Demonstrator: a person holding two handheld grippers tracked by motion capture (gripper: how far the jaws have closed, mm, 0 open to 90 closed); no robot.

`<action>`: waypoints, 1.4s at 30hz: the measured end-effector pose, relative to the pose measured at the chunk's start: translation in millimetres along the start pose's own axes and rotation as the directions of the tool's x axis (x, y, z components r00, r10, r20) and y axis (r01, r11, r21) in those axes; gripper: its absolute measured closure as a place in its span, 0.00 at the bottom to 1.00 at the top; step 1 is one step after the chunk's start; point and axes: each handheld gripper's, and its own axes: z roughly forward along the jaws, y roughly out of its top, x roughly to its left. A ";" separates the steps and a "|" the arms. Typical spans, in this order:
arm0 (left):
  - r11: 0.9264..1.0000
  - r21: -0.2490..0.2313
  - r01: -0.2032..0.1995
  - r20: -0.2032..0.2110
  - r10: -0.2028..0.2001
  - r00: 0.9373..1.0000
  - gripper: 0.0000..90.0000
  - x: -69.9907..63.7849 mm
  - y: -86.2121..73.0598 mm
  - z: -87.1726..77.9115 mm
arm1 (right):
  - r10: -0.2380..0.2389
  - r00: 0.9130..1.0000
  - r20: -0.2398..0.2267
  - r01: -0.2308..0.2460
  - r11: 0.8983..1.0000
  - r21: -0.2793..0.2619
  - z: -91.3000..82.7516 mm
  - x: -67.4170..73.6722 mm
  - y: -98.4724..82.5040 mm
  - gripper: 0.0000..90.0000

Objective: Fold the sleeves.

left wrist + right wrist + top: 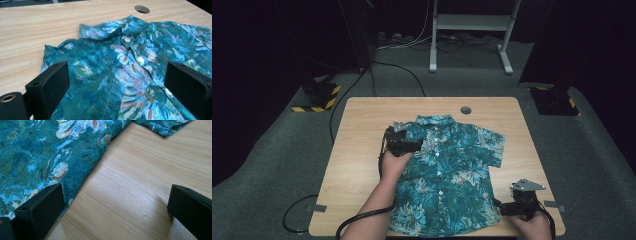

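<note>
Wooden table (pixel 362 165) bears floral shirt (pixel 452 170); cable hole (pixel 466 110) beyond collar.

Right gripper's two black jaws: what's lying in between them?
Mostly bare light wooden table; the teal flowery shirt's edge reaches the one jaw, in the right gripper view.

My surface (pixel 362 150) is a pale wooden top with rounded corners and a round cable hole (pixel 466 110) near its far edge. A teal flowered shirt (pixel 452 175) lies flat on it, buttoned, collar toward the far side, hem at my near edge. Grey tape strips (pixel 318 208) mark the near corners.
</note>
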 end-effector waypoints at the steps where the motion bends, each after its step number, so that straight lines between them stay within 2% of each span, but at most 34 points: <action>1: 1.000 0.001 0.001 0.003 -0.001 1.000 0.06 1.1 -1.4 -1.0 | 0.000 1.000 0.000 0.000 1.000 0.000 0.0 0.0 0.0 0.00; 18: 1.000 -0.002 -0.017 0.007 0.017 1.000 0.04 16.9 -22.0 -26.2 | 0.001 1.000 -0.001 -0.001 1.000 0.001 0.1 -0.1 0.0 0.00; 26: 1.000 -0.008 0.001 0.006 -0.001 1.000 0.03 25.5 -34.6 -39.5 | 0.002 1.000 -0.001 -0.002 1.000 0.001 0.1 -0.2 0.0 0.00; 29: 1.000 -0.006 -0.004 0.004 0.004 1.000 0.03 28.0 -39.4 -46.6 | 0.002 1.000 -0.001 -0.002 1.000 0.001 0.1 -0.2 0.0 0.00; 42: 1.000 -0.011 0.011 -0.022 -0.011 1.000 0.03 40.5 -64.3 -72.0 | 0.002 1.000 -0.001 -0.002 1.000 0.001 0.1 -0.2 0.0 0.00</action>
